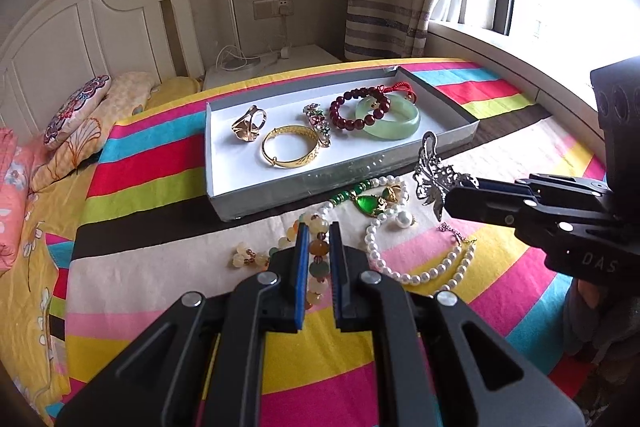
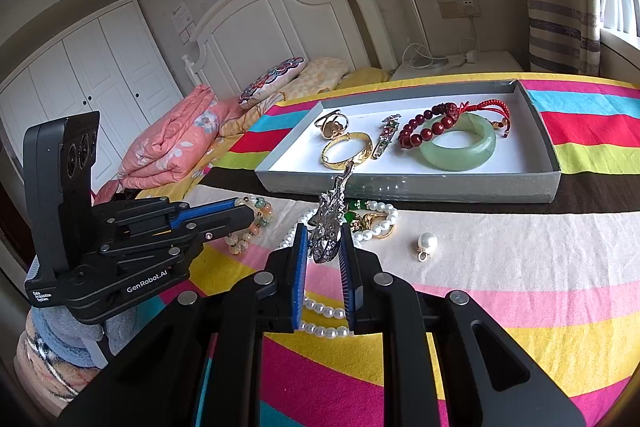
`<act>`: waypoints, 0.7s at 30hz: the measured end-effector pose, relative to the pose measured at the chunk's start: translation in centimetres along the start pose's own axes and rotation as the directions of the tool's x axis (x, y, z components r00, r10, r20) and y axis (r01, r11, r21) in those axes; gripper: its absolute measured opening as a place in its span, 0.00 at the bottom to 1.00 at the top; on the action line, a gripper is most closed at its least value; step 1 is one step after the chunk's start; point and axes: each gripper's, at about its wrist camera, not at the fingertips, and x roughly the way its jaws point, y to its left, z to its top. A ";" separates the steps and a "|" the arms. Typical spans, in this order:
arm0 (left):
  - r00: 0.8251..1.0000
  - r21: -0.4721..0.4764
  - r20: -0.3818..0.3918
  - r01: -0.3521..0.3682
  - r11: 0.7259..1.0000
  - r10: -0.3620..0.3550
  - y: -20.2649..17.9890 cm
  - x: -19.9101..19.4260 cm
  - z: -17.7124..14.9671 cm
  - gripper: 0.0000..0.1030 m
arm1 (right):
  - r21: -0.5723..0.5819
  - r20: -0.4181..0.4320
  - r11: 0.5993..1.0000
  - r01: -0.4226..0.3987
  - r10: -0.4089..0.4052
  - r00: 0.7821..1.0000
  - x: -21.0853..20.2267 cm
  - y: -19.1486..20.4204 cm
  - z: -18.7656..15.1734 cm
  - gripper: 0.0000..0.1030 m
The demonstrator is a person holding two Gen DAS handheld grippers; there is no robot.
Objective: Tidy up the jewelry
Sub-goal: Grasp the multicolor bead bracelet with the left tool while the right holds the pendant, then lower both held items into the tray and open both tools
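Clamping the pastel bead bracelet [image 1: 318, 259] at lower centre, the left gripper [image 1: 318, 227] seems ready to carry it; the right gripper [image 2: 324, 227] pinches the silver brooch [image 2: 330, 223] clear of the pearls [image 2: 324, 311], short of the tray [image 2: 400, 187].

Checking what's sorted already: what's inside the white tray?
The tray holds a gold ring, gold bangle, jewelled clip, red bead bracelet and jade bangle. The bangle hides some beads.
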 end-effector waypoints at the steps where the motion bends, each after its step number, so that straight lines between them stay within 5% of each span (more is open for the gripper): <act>1: 1.000 0.000 0.003 -0.008 1.000 0.008 0.0 -0.1 0.1 0.09 | 0.000 0.000 1.000 0.001 -0.001 1.000 0.0 0.0 0.0 0.16; 21: 0.994 0.022 0.079 -0.072 0.997 0.070 0.5 -2.9 2.6 0.09 | -0.032 0.017 0.999 0.018 -0.017 1.000 -0.9 0.9 3.0 0.16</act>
